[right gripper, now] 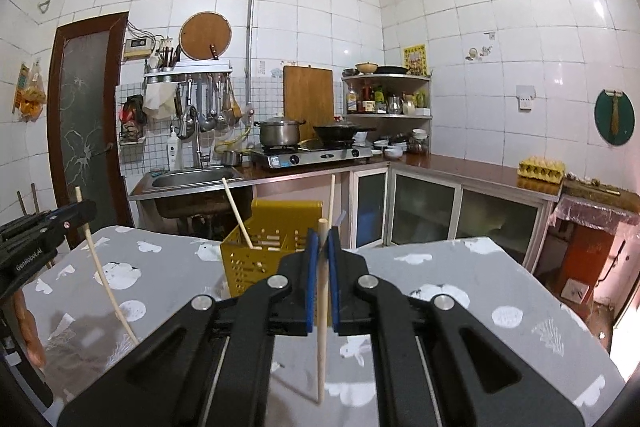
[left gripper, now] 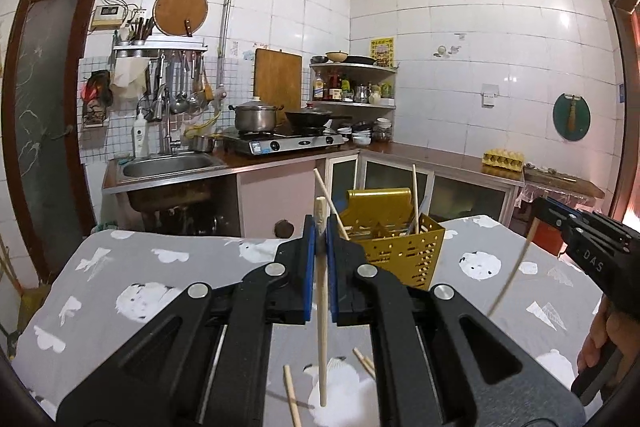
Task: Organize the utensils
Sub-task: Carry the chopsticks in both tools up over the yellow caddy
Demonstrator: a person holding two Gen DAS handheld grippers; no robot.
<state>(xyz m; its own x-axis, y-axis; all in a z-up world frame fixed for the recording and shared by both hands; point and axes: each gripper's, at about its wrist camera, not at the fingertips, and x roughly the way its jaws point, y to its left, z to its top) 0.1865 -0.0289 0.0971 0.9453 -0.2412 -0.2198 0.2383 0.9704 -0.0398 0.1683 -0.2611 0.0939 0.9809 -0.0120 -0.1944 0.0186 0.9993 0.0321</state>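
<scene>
My left gripper (left gripper: 321, 229) is shut on a pale wooden chopstick (left gripper: 322, 327) that hangs nearly upright over the grey patterned table (left gripper: 168, 291). My right gripper (right gripper: 322, 241) is shut on another chopstick (right gripper: 321, 347), also near upright. A gold perforated utensil holder (left gripper: 404, 251) (right gripper: 252, 255) stands on the table just beyond both grippers, with two chopsticks (left gripper: 415, 199) leaning inside it. Each view shows the other gripper at its edge: the right gripper (left gripper: 548, 215) with its chopstick (left gripper: 516, 267), the left gripper (right gripper: 76, 213) with its chopstick (right gripper: 104, 279). Loose chopsticks (left gripper: 292, 401) lie on the cloth below my left gripper.
Past the table's far edge run a sink (left gripper: 168, 165), a gas stove (left gripper: 288, 143) with a pot and a wok, and a counter with an egg tray (left gripper: 503, 159). A person's hand (left gripper: 596, 343) grips the right handle. A door (left gripper: 44, 115) stands at the left.
</scene>
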